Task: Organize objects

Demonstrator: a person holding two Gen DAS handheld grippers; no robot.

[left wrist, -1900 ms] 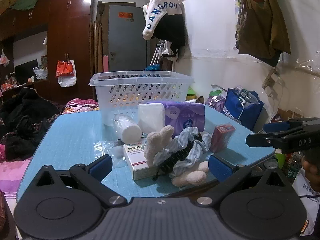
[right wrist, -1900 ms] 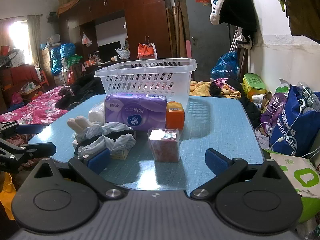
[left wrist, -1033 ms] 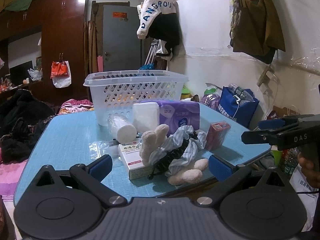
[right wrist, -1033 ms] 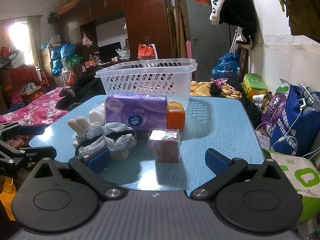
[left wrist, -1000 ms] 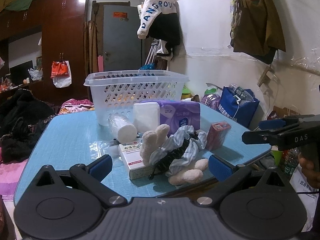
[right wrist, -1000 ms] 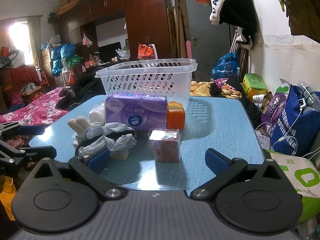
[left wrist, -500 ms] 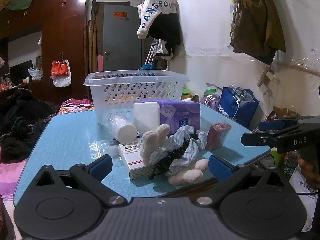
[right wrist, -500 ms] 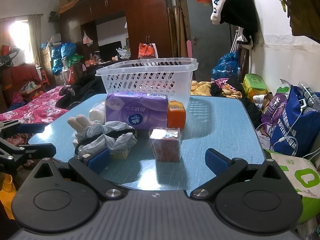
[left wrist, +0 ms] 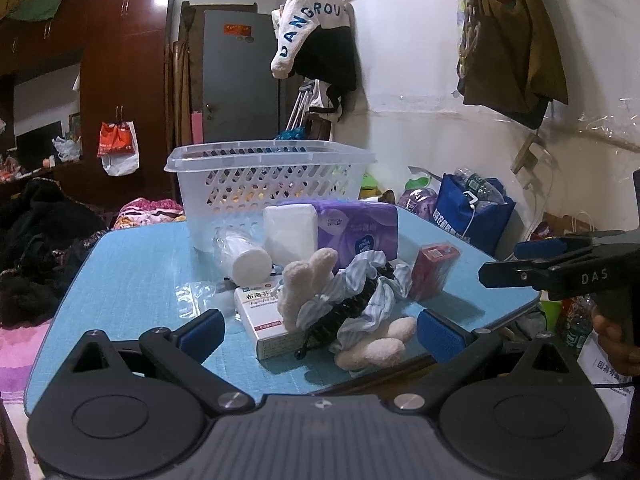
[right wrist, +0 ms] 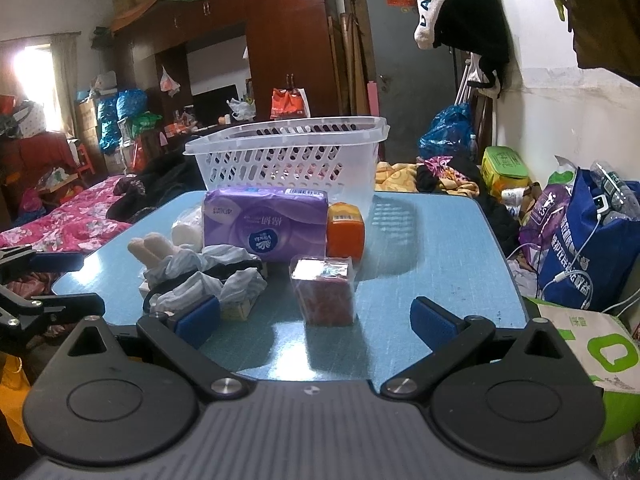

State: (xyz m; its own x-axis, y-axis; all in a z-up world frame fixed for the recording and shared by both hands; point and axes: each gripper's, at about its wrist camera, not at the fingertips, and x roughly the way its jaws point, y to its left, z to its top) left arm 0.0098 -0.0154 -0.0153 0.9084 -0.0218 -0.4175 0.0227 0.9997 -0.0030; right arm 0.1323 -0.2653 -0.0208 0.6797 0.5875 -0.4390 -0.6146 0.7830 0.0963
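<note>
A white slotted basket [left wrist: 272,176] [right wrist: 292,160] stands at the far side of the blue table [left wrist: 132,276] [right wrist: 436,248]. In front of it lie a purple tissue pack [left wrist: 356,232] [right wrist: 264,224], a white roll [left wrist: 244,256], a medicine box [left wrist: 264,312], a beige plush toy [left wrist: 304,284], a striped cloth with a black comb [left wrist: 360,296] [right wrist: 208,272], a red box [left wrist: 432,268] [right wrist: 324,288] and an orange box [right wrist: 346,230]. My left gripper [left wrist: 320,332] is open and empty before the pile. My right gripper [right wrist: 316,320] is open and empty, the red box just ahead.
A clear plastic bag [left wrist: 196,292] lies left of the medicine box. Bags [right wrist: 588,240] and clutter stand on the floor right of the table. A bed with a pink cover [right wrist: 68,220] is to the left. Clothes hang on the white wall [left wrist: 400,120].
Both grippers have held nearly still; the views shifted only slightly. Nothing on the table has moved.
</note>
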